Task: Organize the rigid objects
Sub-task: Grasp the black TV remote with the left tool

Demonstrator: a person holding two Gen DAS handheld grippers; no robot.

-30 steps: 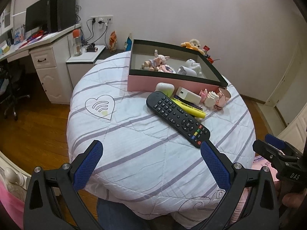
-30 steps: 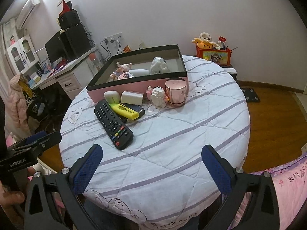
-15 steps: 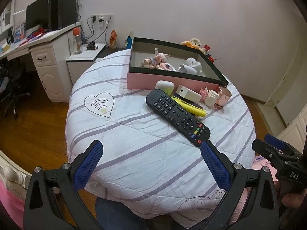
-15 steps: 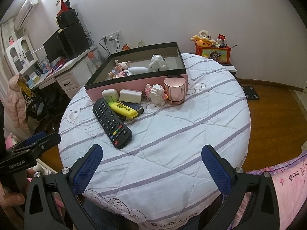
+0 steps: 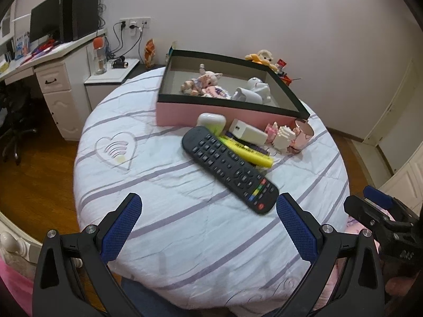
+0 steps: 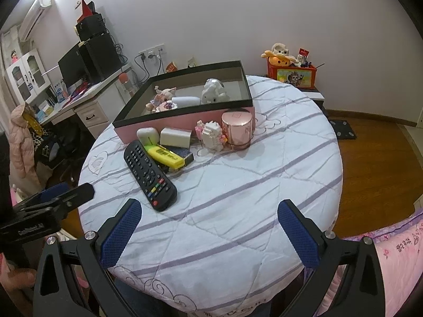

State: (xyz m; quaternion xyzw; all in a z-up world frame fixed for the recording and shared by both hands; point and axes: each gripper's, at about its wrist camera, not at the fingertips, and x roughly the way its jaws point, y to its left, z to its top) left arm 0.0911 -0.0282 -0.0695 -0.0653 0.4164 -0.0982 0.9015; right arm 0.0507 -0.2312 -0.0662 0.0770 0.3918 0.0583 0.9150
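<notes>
Clutter sits in a row against the near pink wall of the box (image 5: 211, 111), which you can take as your landmark on the round table (image 5: 185, 237). Your left gripper (image 5: 208, 224) hangs over the table's near edge with its blue pads spread wide and nothing between them; your right gripper (image 6: 208, 227) is the same, jaws apart and empty, well short of the box. Just in front of the box's wall stand a white earbud case (image 6: 148, 135), a white charger block (image 6: 175, 137), a small block-built figure (image 6: 211, 134) and a rose-gold round tin (image 6: 237, 130) (the tin is at the box's right corner). Nearer you from the box lie a yellow highlighter (image 6: 165, 155) and a black remote (image 5: 230, 167), the remote lying at a slant beside the highlighter. Inside the box lie a plush pig (image 5: 203, 80) and some white figures (image 5: 253, 91).
</notes>
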